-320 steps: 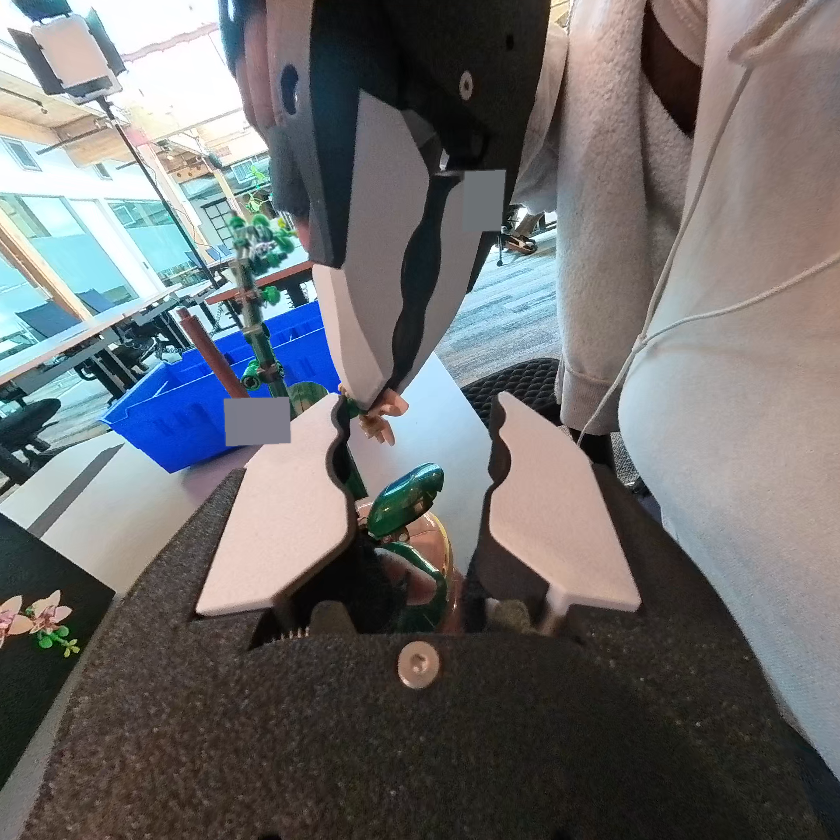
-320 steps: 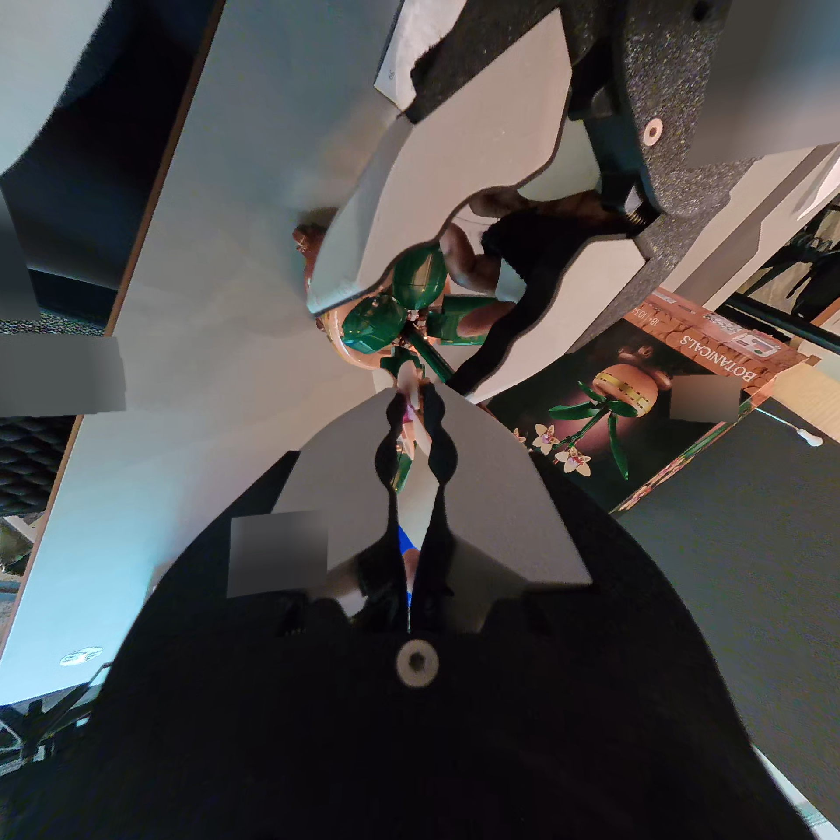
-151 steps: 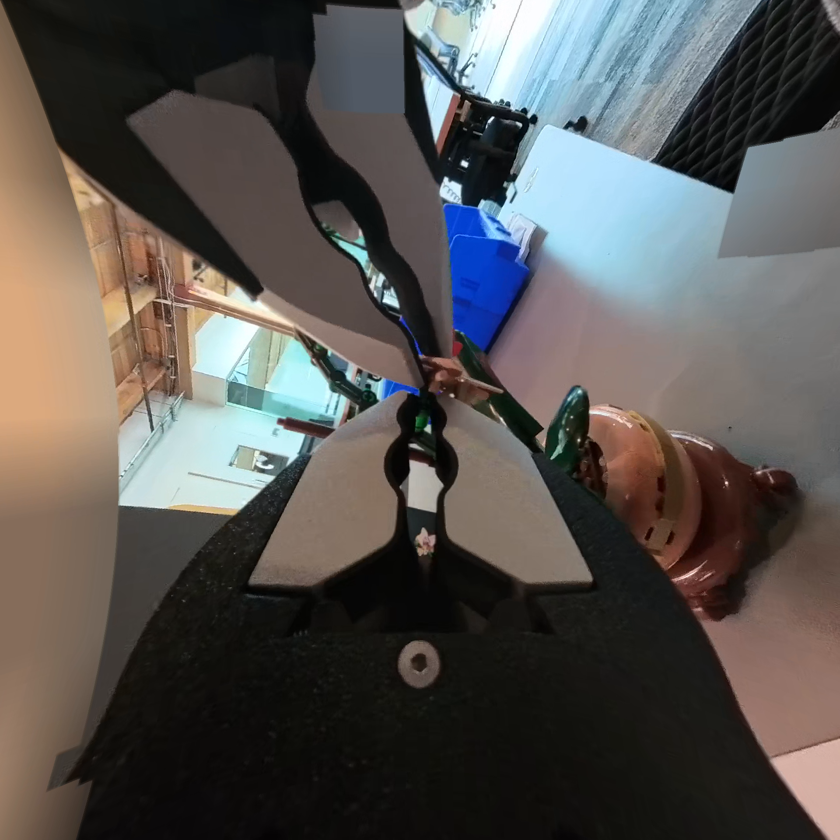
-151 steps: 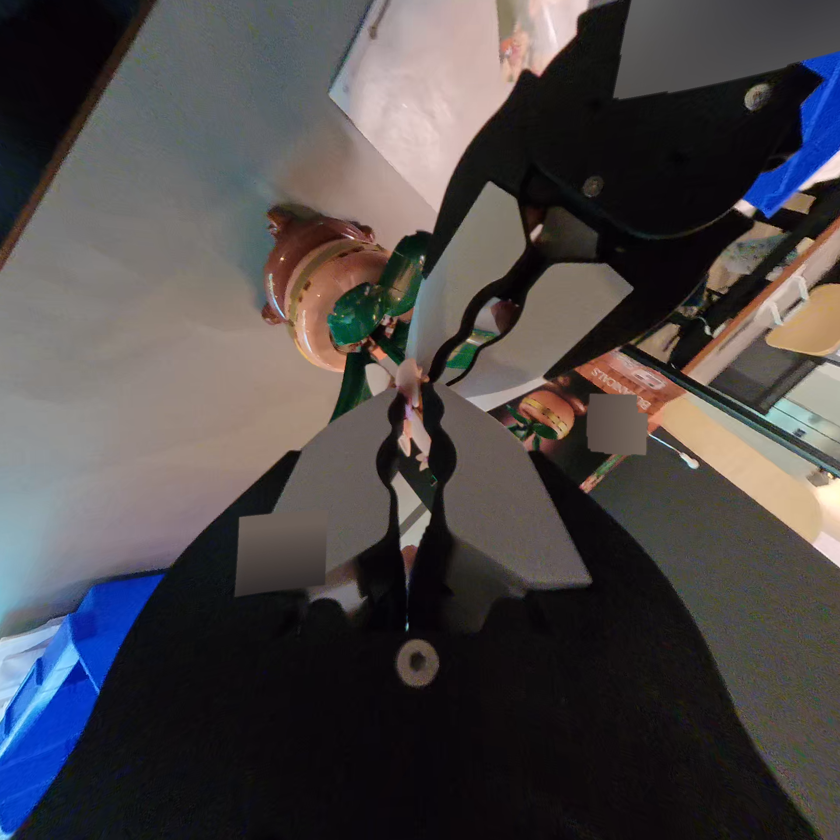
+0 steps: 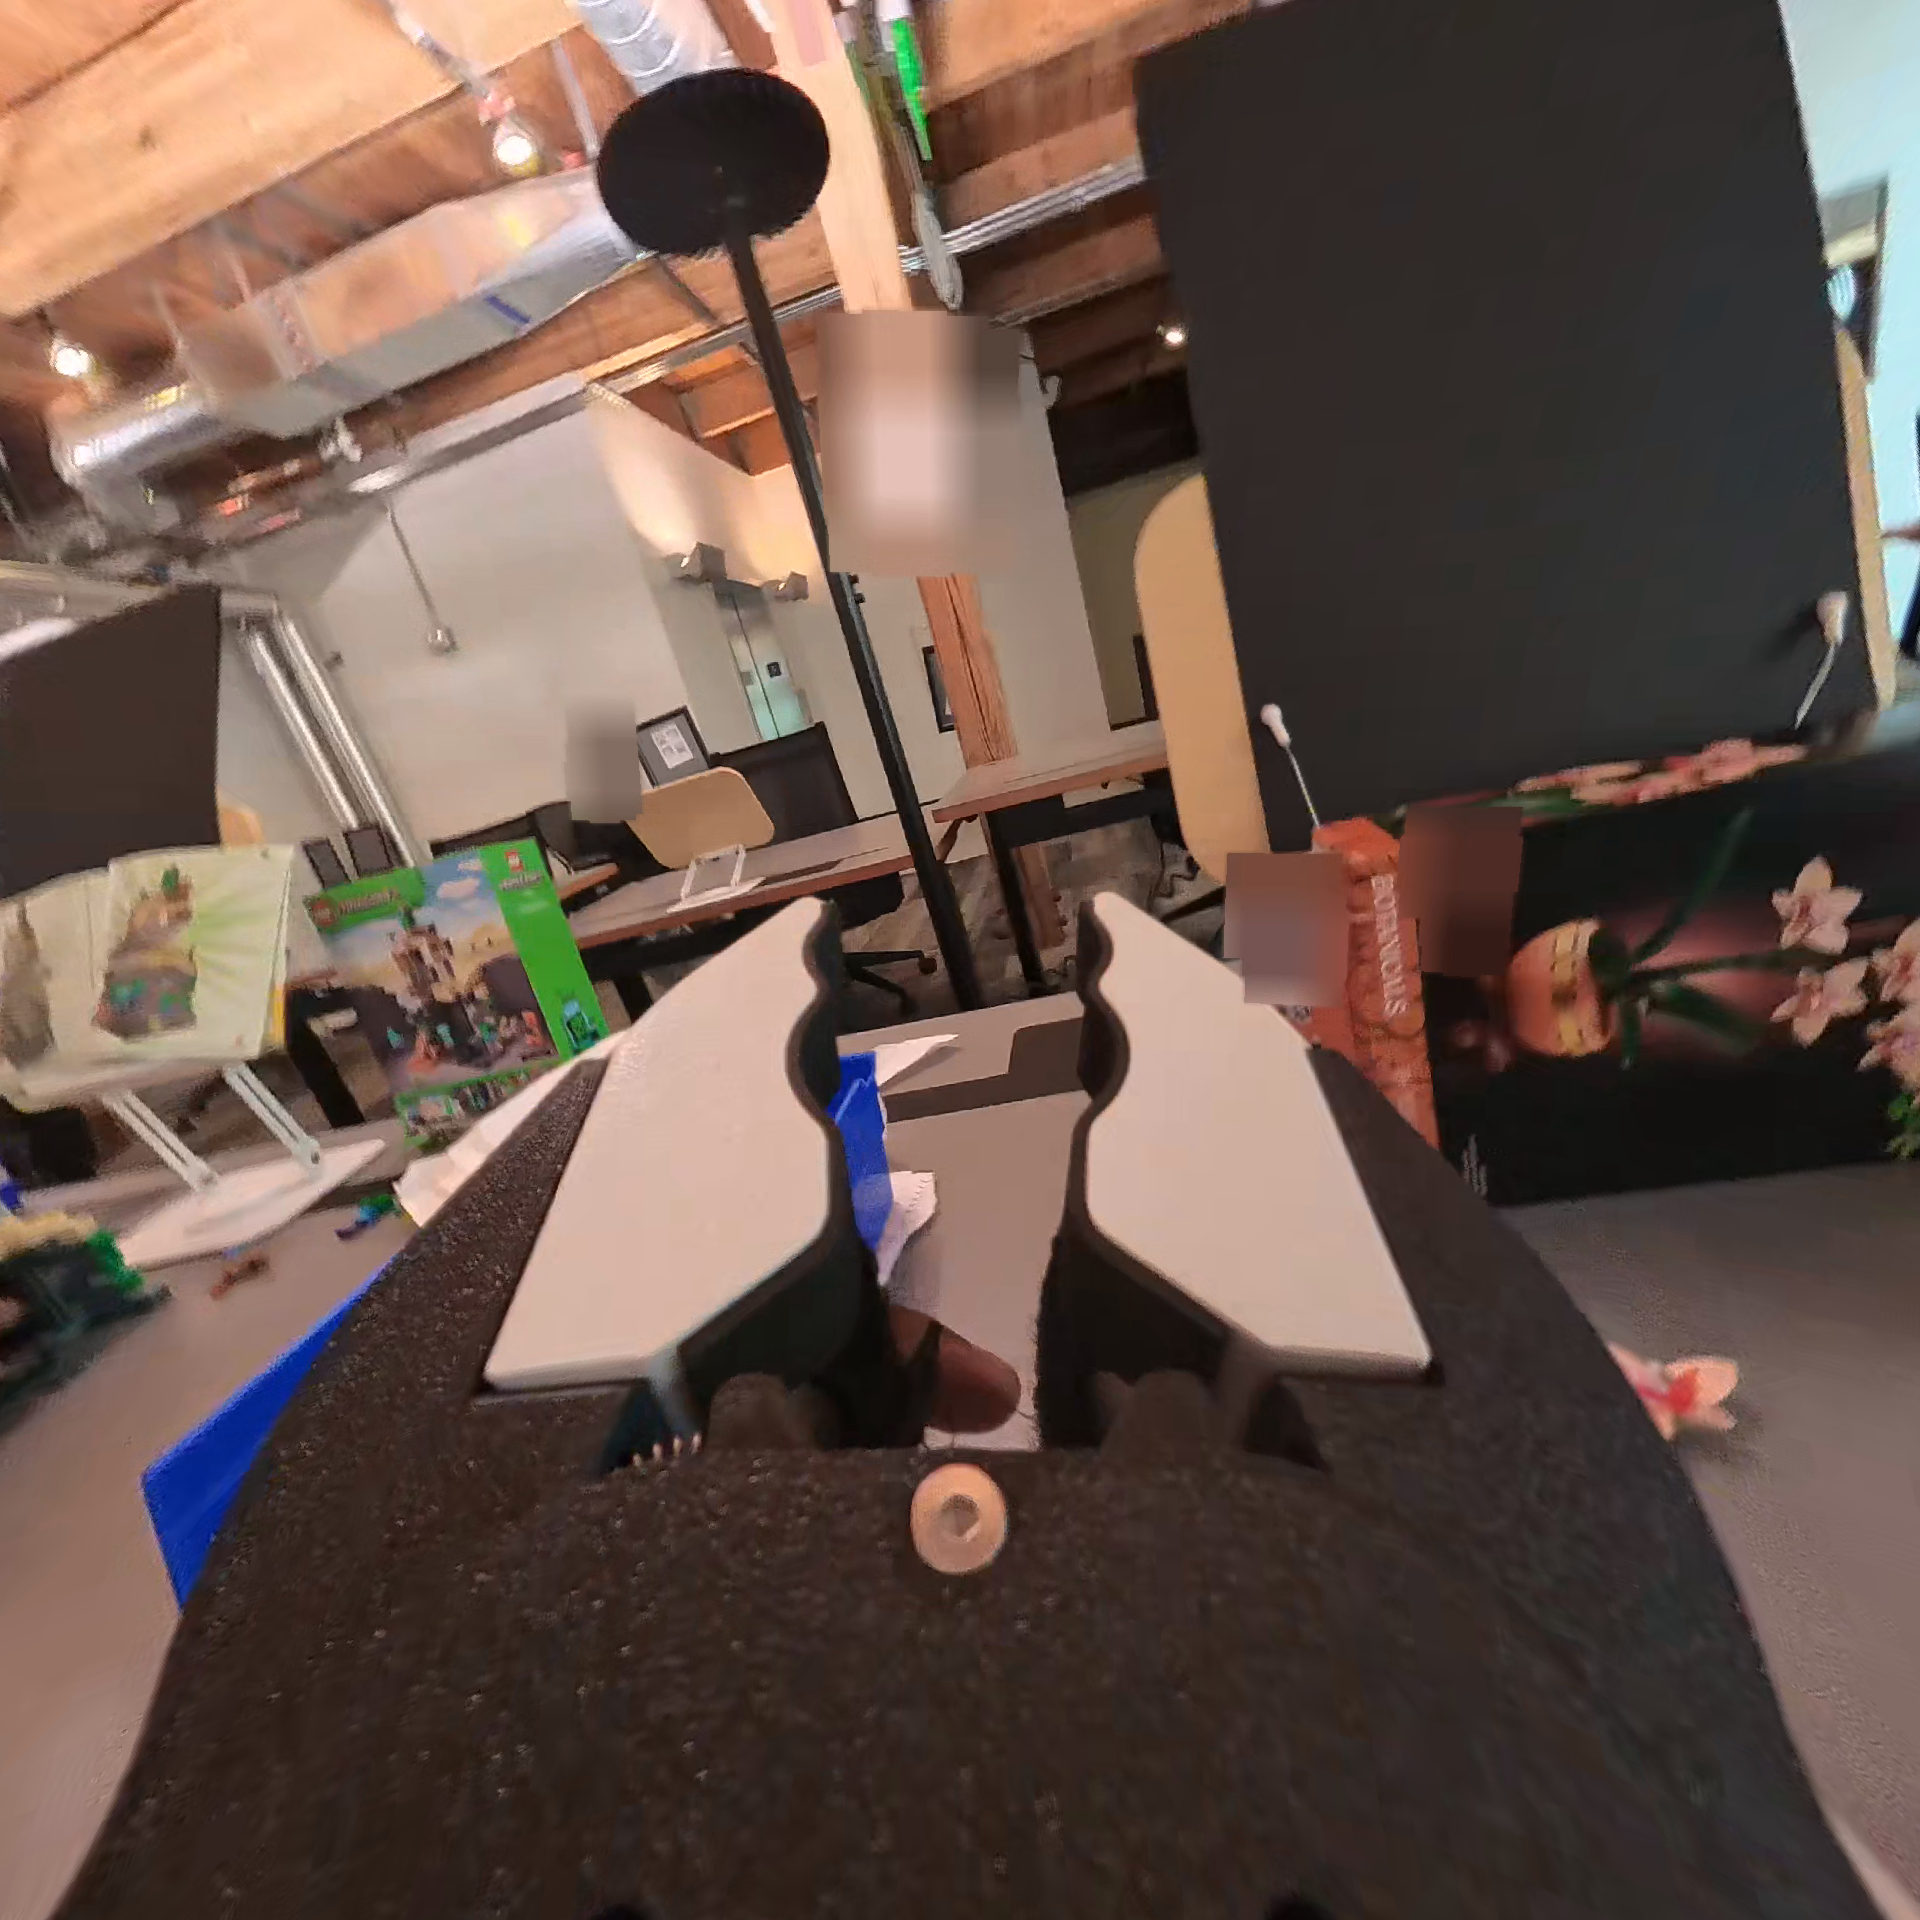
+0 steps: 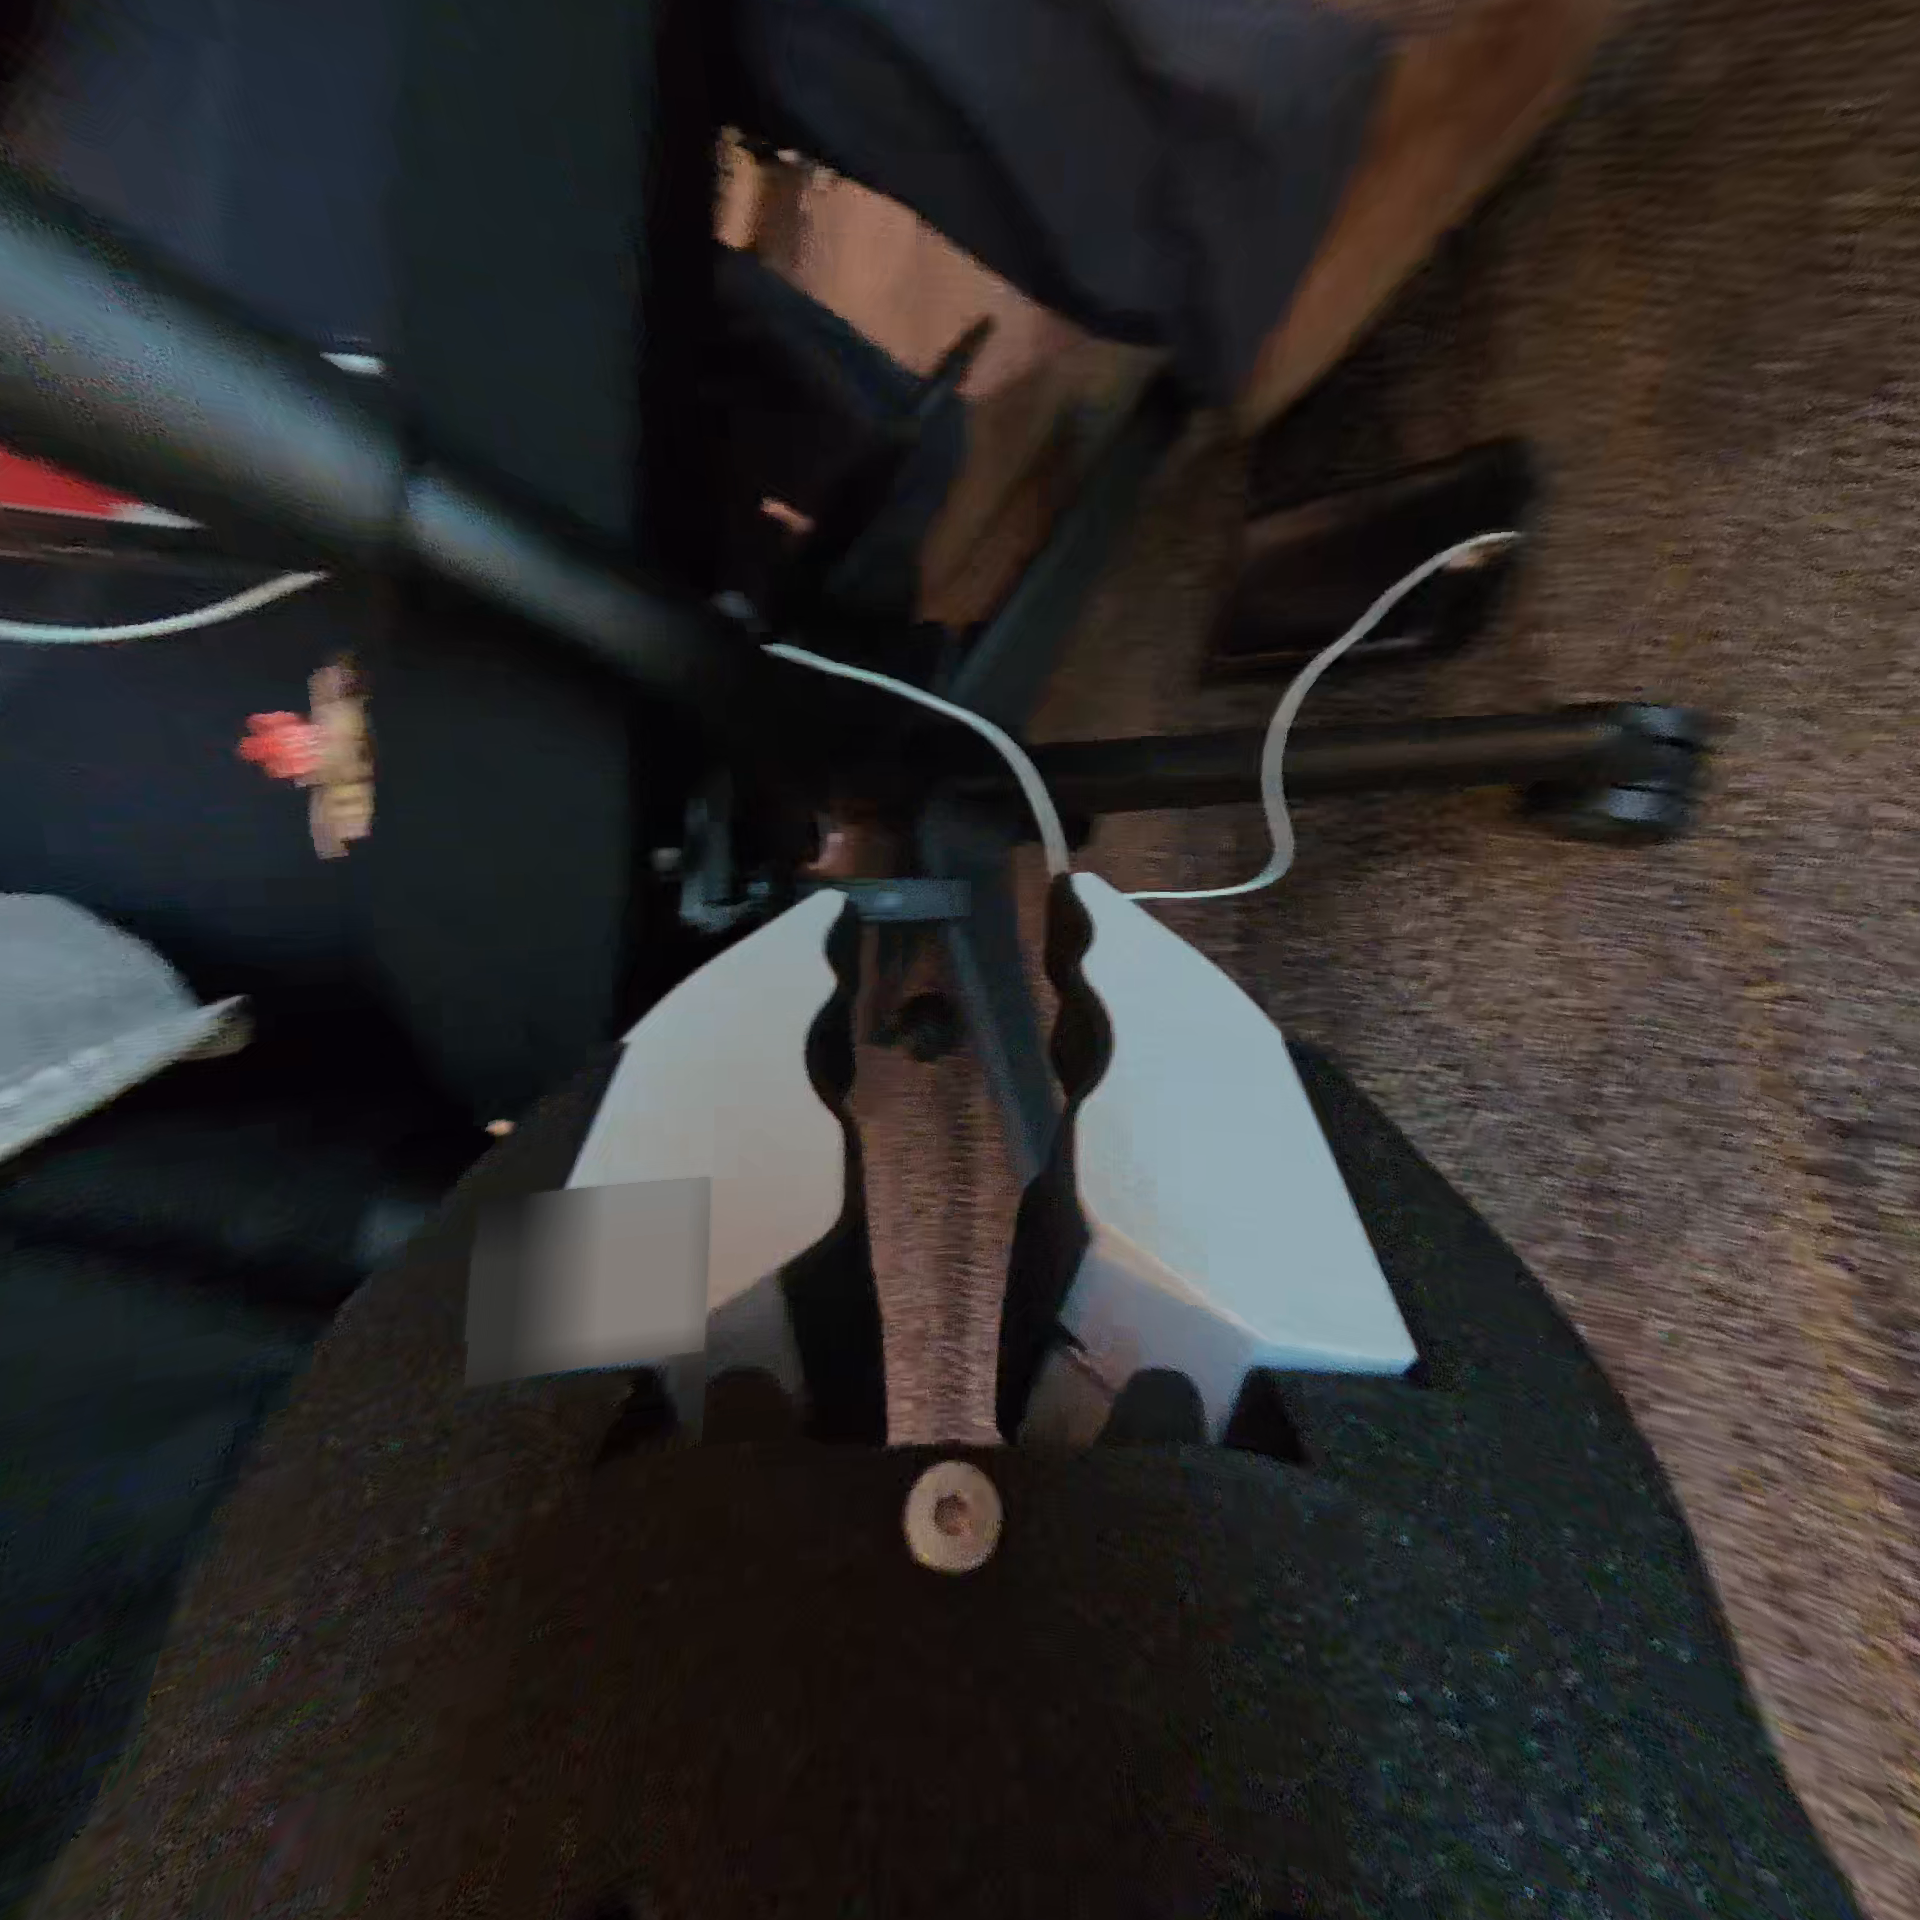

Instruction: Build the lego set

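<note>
Left wrist view shows our left gripper [image 5: 951, 935] raised over the grey table top [image 5: 1714, 1299], its two white fingers spread apart with nothing between them. We take the dark lego box printed with pink orchids [image 5: 1683, 997] as our landmark. It stands upright on the table, to the right of the tongs and a little ahead of them. In front of that box, nearer us, lies a small pink and white lego flower piece [image 5: 1678, 1390], flat on the table and clear of everything else. It is too small and blurred for us to tell its long axis. The potted lego model itself is not in view in either camera. Left of the box, beyond our fingertips, sits a blue plastic bin [image 5: 857, 1086] with white paper in it, and far to the left a green lego box [image 5: 457, 987] stands on another surface.

Our right gripper [image 6: 956, 894] also has its fingers apart and empty. It points down at brown carpet [image 6: 1558, 1039] and a black chair base [image 6: 1351, 758], well away from the table.

We judge the left gripper the nearer one to the flower piece. Reaching it would mean swinging right and down toward the foot of the orchid box.
</note>
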The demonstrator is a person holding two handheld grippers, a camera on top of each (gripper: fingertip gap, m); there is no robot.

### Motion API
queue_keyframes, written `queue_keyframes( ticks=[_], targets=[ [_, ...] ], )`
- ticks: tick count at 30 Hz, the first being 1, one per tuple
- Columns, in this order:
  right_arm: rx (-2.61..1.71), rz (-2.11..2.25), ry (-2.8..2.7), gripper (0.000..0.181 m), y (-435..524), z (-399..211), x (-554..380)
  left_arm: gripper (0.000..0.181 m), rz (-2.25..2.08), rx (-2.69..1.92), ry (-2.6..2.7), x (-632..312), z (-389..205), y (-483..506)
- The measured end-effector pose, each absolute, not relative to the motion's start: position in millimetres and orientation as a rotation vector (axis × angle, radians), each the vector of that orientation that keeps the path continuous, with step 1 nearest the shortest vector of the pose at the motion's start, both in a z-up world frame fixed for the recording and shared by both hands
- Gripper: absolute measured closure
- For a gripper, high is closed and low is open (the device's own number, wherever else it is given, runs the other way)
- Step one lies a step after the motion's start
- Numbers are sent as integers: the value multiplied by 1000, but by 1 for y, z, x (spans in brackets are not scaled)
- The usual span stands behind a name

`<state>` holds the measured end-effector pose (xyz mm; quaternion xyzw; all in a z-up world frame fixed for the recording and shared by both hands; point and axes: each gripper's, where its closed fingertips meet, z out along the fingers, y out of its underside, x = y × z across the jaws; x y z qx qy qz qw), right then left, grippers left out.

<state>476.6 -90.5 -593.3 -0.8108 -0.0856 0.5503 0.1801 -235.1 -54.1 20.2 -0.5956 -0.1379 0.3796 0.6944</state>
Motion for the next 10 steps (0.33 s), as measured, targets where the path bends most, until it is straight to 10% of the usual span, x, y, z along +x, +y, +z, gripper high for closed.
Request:
queue_keyframes(
  ticks=[10],
  targets=[
    [-2299,1505,-662,147,-115,-466,416,143,743,-1214,356,-108,12,6]
  ],
)
